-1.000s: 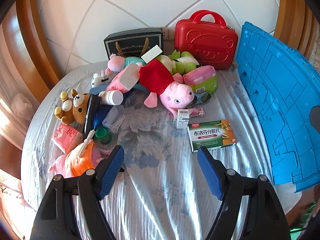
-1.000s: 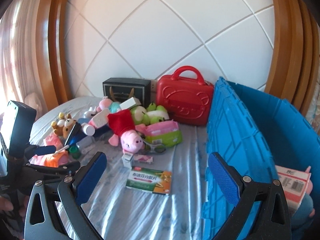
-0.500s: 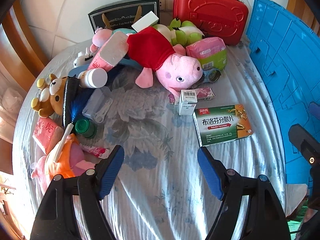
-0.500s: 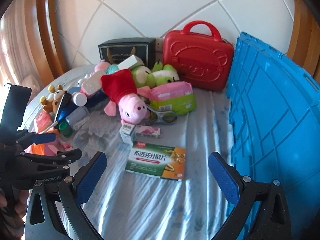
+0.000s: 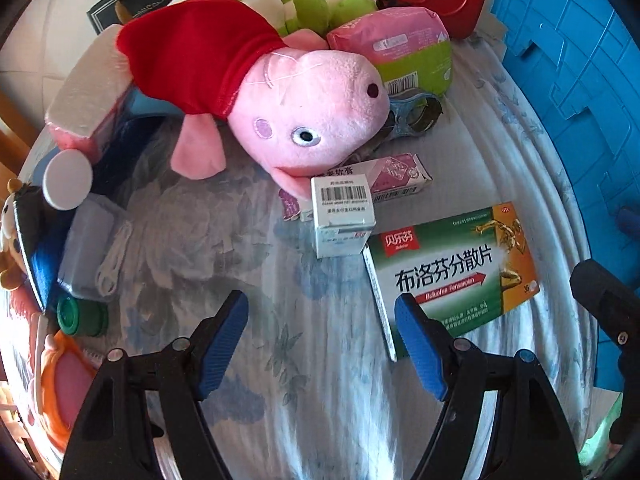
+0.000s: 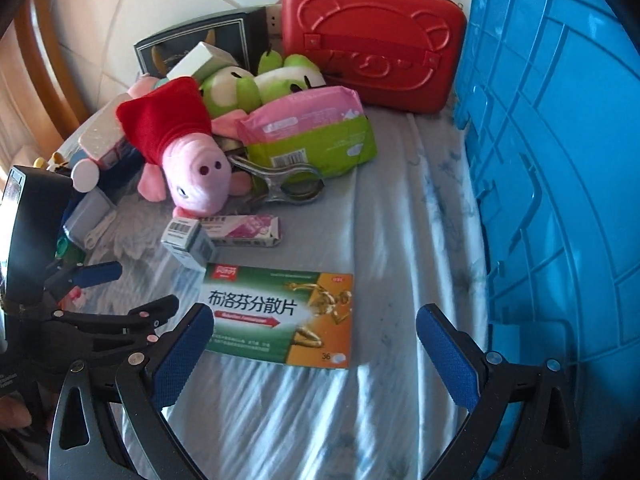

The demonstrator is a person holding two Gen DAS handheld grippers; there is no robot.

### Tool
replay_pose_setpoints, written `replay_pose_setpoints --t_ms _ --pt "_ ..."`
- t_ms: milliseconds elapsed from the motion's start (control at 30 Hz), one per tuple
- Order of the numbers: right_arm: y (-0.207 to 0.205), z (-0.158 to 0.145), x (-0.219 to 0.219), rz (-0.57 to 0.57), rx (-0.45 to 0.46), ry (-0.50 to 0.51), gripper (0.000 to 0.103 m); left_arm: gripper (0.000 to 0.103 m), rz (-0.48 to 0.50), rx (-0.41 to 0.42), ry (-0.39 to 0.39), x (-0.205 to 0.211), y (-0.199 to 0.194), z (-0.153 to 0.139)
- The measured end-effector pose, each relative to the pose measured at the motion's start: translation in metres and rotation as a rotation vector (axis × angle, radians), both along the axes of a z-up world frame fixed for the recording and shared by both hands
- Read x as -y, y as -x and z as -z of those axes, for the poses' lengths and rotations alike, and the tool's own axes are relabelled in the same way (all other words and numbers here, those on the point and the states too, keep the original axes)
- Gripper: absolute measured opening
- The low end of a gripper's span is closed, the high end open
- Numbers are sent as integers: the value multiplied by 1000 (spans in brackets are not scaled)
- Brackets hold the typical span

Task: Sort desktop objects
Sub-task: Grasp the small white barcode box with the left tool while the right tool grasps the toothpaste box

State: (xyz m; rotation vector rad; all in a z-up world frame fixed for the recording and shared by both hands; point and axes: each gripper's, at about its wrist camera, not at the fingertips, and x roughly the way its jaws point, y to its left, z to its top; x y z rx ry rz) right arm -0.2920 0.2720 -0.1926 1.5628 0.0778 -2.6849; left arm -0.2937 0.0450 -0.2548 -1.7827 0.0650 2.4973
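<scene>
1. Our left claw (image 5: pixel 322 328) hangs wide open, empty, above the cloth-covered desk (image 5: pixel 320 400).
2. Our right claw (image 6: pixel 316 346) gapes open too, holding nothing.
3. The green medicine box (image 6: pixel 280 316) lies flat between the blue crate (image 6: pixel 560 200) and the pink pig toy (image 6: pixel 200 172).

Both cameras ride on the grippers and look steeply down at the bed, close over the clutter. The left one sits nearest the pink pig (image 5: pixel 308 120), with the green box (image 5: pixel 452 268) at its right; the right one looks from further right, over that box (image 6: pixel 280 312), the blue crate (image 6: pixel 560 184) filling its right side. The 2 views share pig, box and red case (image 6: pixel 372 44).
</scene>
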Motion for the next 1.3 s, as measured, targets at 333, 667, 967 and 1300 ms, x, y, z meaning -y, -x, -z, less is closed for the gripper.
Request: replay_pose_setpoints --t_ms 333,667,967,1300 --pt "37 30 -11 37 57 24 103 75 -7 -24 25 7 39 21" --pt "73 55 23 -55 100 58 103 31 -97 -28 54 53 41 31" --pt "96 72 57 -173 104 49 103 31 -127 -53 49 73 41 30" --pt "113 87 65 -250 105 57 103 31 -107 -79 68 67 47 30"
